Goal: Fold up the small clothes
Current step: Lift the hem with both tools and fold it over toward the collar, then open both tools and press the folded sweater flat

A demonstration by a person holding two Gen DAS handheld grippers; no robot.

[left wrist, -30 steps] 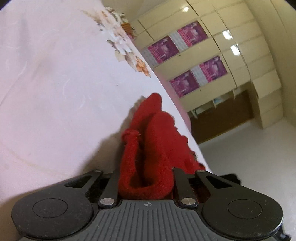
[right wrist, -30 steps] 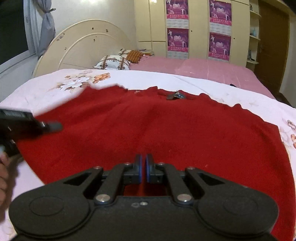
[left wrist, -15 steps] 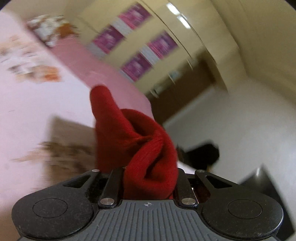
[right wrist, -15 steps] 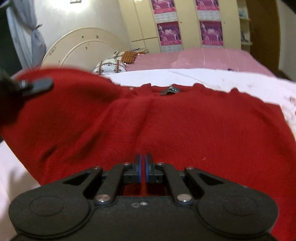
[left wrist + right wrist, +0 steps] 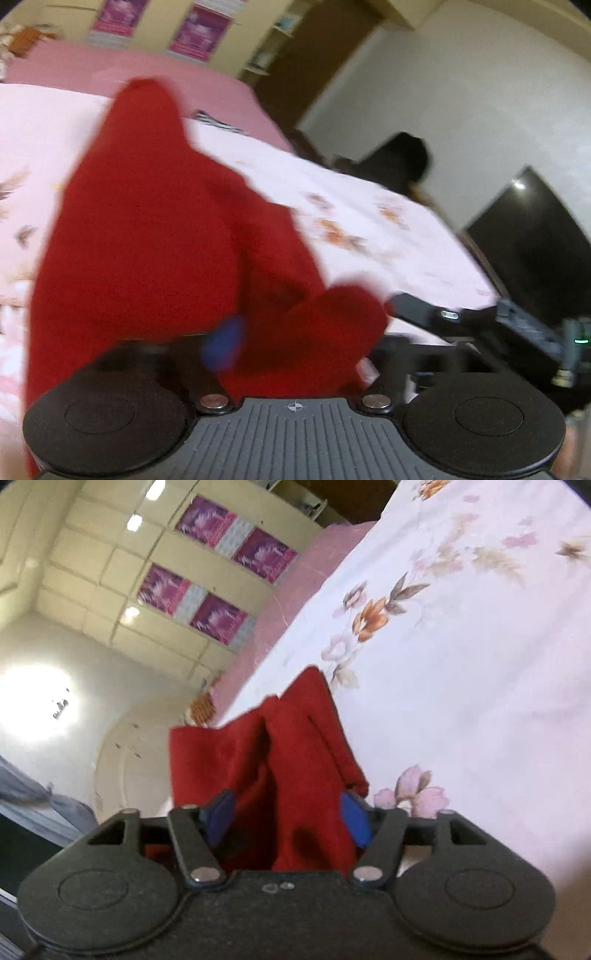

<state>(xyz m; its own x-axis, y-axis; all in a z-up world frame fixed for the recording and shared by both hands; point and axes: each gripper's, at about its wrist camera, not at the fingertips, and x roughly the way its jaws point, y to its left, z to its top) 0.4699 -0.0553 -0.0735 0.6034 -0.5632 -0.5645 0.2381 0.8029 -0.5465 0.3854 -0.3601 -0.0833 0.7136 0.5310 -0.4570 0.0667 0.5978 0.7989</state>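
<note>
A: Now, start at the left gripper (image 5: 295, 343): its jaws have just been opening, and the red garment (image 5: 155, 236) bunches between them and drapes over the lower middle of the frame. Only one blue pad (image 5: 223, 343) shows through the blur, and it looks clear of the cloth.

B: And the right gripper (image 5: 284, 819)?

A: Likewise, its jaws have just been opening; both blue pads (image 5: 354, 821) stand apart, with red folds loose between them and rising to the frame's centre. I'd call both grips released.

B: So how to finish this fold well?

A: Let the cloth settle fully onto the bed (image 5: 480, 664) before pulling back. Withdraw each gripper straight along its fingers, so the knit doesn't snag a pad and drag the fold open. Then check the edges line up.
</note>
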